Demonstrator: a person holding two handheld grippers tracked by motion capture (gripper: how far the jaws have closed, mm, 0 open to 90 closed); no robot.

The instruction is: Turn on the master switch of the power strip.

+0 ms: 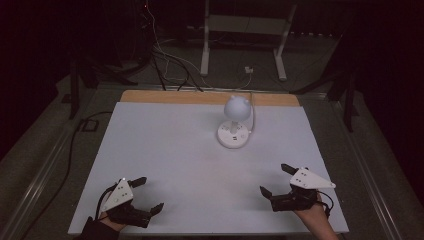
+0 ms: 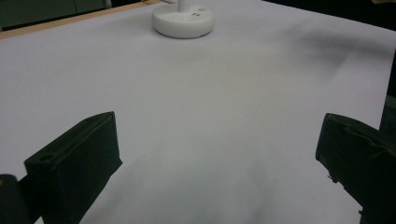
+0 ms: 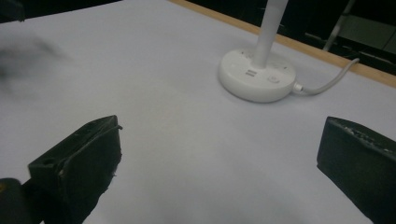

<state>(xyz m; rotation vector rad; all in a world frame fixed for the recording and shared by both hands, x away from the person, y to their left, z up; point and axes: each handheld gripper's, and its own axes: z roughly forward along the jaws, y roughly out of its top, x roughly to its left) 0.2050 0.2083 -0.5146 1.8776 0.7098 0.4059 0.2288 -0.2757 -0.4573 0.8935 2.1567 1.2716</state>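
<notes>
Nothing looks started: the white desk lamp (image 1: pixel 234 125) stands untouched at the bench's (image 1: pixel 165 150) upper centre, while the left gripper (image 1: pixel 148 196) and right gripper (image 1: pixel 275 179) wait low in frame, fingers spread, holding nothing.

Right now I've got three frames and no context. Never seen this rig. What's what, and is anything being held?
No robot here: a person holds a two-jaw tool in each hand. The high view looks down on a table under a white sheet. The left gripper sits near the front left corner, the right gripper near the front right. The other two pictures come from cameras riding on those grippers, looking out between their own black jaws. Both pairs of jaws stand wide apart with only bare sheet between them, so nothing is held. The one object is a small white desk lamp toward the far side: round base, thin stem, rounded head, and a white cable leaving the base.
</notes>
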